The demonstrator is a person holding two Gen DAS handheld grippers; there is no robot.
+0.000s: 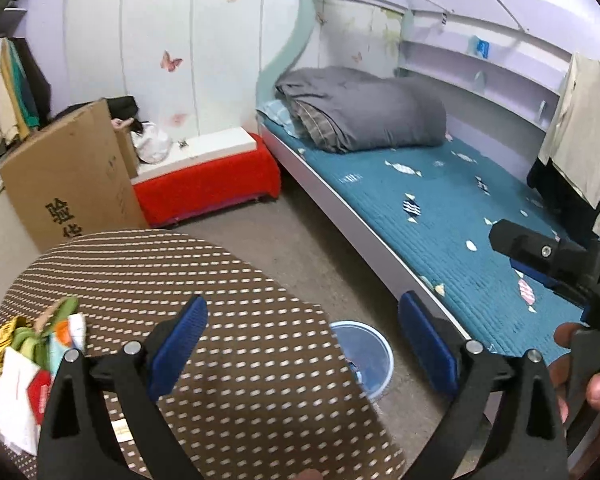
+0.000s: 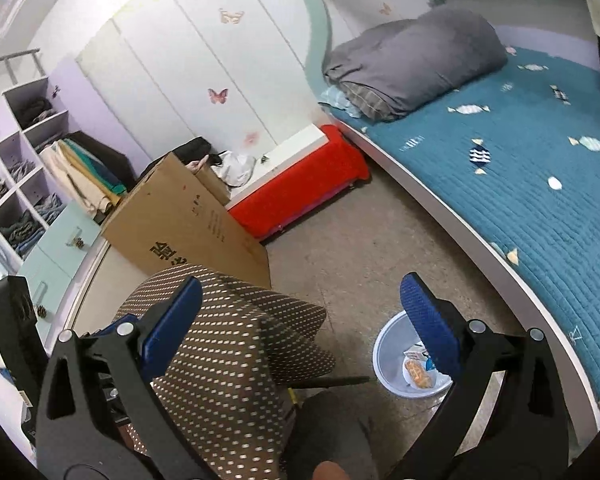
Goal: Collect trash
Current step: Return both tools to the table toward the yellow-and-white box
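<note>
A heap of wrappers and paper scraps (image 1: 32,364) lies at the left edge of a round table (image 1: 228,280) under a brown dotted cloth. My left gripper (image 1: 304,344) hangs above the table's right part, open, with nothing between its blue pads (image 1: 180,344). On the floor between table and bed stands a pale blue bin (image 2: 384,344), partly hidden by the table in the left wrist view, with an orange snack wrapper (image 2: 418,374) inside. My right gripper (image 2: 300,320) is open and empty above the table's edge and the bin; it also shows as the right gripper (image 1: 540,260), held in a hand.
A bed (image 2: 540,184) with a teal quilt and a folded grey duvet (image 1: 364,120) runs along the right. A cardboard box (image 1: 68,184) and a red-covered bench (image 1: 208,184) stand by the white wardrobe. Clothes hang at the far right (image 1: 584,128). Bare floor (image 2: 360,256) lies between table and bed.
</note>
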